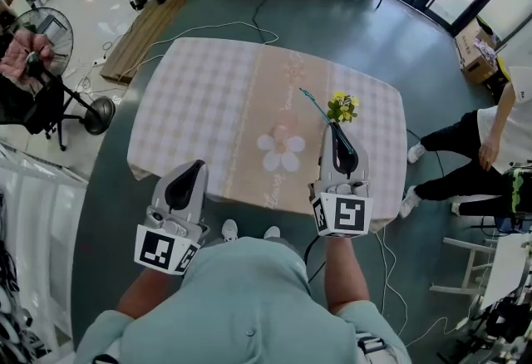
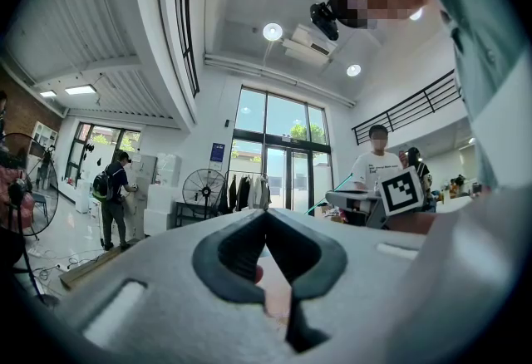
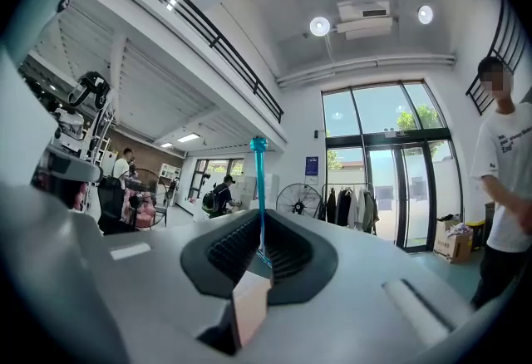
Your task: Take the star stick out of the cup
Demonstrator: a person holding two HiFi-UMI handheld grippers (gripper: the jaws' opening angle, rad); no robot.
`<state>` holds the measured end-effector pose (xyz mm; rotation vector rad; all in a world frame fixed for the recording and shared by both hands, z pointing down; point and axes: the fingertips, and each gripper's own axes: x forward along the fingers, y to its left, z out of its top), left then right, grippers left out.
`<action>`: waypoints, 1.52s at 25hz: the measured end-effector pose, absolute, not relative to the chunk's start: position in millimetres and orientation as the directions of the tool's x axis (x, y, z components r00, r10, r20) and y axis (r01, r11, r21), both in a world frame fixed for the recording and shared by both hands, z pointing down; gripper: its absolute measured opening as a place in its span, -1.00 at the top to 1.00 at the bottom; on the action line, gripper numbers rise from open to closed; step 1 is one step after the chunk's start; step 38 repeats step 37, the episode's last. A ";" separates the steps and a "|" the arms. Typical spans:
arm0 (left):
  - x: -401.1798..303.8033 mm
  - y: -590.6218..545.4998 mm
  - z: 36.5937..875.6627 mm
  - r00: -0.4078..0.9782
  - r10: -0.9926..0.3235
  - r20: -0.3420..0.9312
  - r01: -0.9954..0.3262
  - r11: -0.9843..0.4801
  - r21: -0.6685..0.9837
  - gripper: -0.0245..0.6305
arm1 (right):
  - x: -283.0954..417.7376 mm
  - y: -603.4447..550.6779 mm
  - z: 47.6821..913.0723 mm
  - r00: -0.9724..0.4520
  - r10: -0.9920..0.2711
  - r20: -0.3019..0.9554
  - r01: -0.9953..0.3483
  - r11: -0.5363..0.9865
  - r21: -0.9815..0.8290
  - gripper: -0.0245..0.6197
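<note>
**Stick out of the cup, held by the right gripper**

Right gripper [image 1: 334, 128] has its jaws squeezed tight on the thin blue-green star stick [image 3: 259, 188]. The stick pokes straight out past the jaw tips and ends in a small knob. In the head view the stick is up over the table [image 1: 199, 96], slanting away to the left from the gripper. A yellow bunch [image 1: 342, 106] sits just beside the gripper's tip. I cannot tell if it is part of the stick. The pale pink cup [image 1: 285, 126] stands on a white flower mat [image 1: 281, 156] near the middle of the table. It is to the left of the stick and does not touch it. Left gripper [image 1: 196, 164] is at the near edge of the table, well apart from the cup. Its jaws are closed together with nothing in them.
</note>
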<state>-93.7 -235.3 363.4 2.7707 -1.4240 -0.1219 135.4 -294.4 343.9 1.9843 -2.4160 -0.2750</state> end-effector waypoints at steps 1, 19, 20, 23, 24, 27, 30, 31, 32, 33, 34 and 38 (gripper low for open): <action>-93.6 -235.1 362.7 0.580 -0.813 -0.059 -0.811 -0.583 0.057 0.91 | 135.0 -294.3 342.7 -0.202 -0.973 -0.107 -0.972 0.186 0.140 0.89; -95.3 -231.7 361.1 0.577 -0.814 -0.062 -0.813 -0.580 0.054 0.91 | 132.6 -291.5 344.8 -0.200 -0.975 -0.094 -0.972 0.185 0.142 0.89; -95.5 -231.8 361.0 0.577 -0.814 -0.062 -0.813 -0.580 0.054 0.91 | 132.0 -291.7 343.5 -0.201 -0.975 -0.096 -0.972 0.187 0.144 0.89; -95.5 -231.8 360.6 0.578 -0.814 -0.063 -0.812 -0.581 0.054 0.91 | 131.4 -291.5 343.1 -0.202 -0.975 -0.097 -0.972 0.187 0.141 0.89; -95.7 -231.6 360.6 0.578 -0.813 -0.063 -0.812 -0.581 0.054 0.91 | 130.9 -291.2 342.7 -0.202 -0.974 -0.097 -0.972 0.188 0.142 0.89; -96.6 -231.0 360.7 0.579 -0.813 -0.062 -0.812 -0.582 0.053 0.91 | 130.5 -290.2 342.9 -0.200 -0.975 -0.100 -0.973 0.185 0.139 0.89; -96.7 -230.2 360.5 0.578 -0.814 -0.063 -0.812 -0.581 0.053 0.91 | 130.2 -289.5 340.0 -0.202 -0.974 -0.100 -0.971 0.187 0.146 0.89; -96.6 -230.1 360.3 0.578 -0.814 -0.063 -0.812 -0.581 0.053 0.91 | 130.5 -289.3 339.6 -0.202 -0.974 -0.101 -0.971 0.187 0.146 0.89; -96.3 -230.2 360.0 0.578 -0.813 -0.063 -0.812 -0.581 0.053 0.91 | 130.7 -289.2 339.2 -0.202 -0.974 -0.101 -0.971 0.187 0.146 0.89; -96.1 -230.4 359.6 0.579 -0.813 -0.063 -0.812 -0.582 0.053 0.91 | 130.5 -289.3 338.4 -0.204 -0.974 -0.101 -0.971 0.188 0.147 0.89; -95.9 -230.8 359.2 0.579 -0.813 -0.063 -0.812 -0.582 0.052 0.91 | 130.0 -289.6 337.6 -0.205 -0.973 -0.102 -0.971 0.189 0.148 0.89; -95.5 -232.5 358.2 0.579 -0.813 -0.063 -0.812 -0.582 0.052 0.91 | 129.2 -291.0 336.8 -0.207 -0.973 -0.101 -0.970 0.192 0.148 0.89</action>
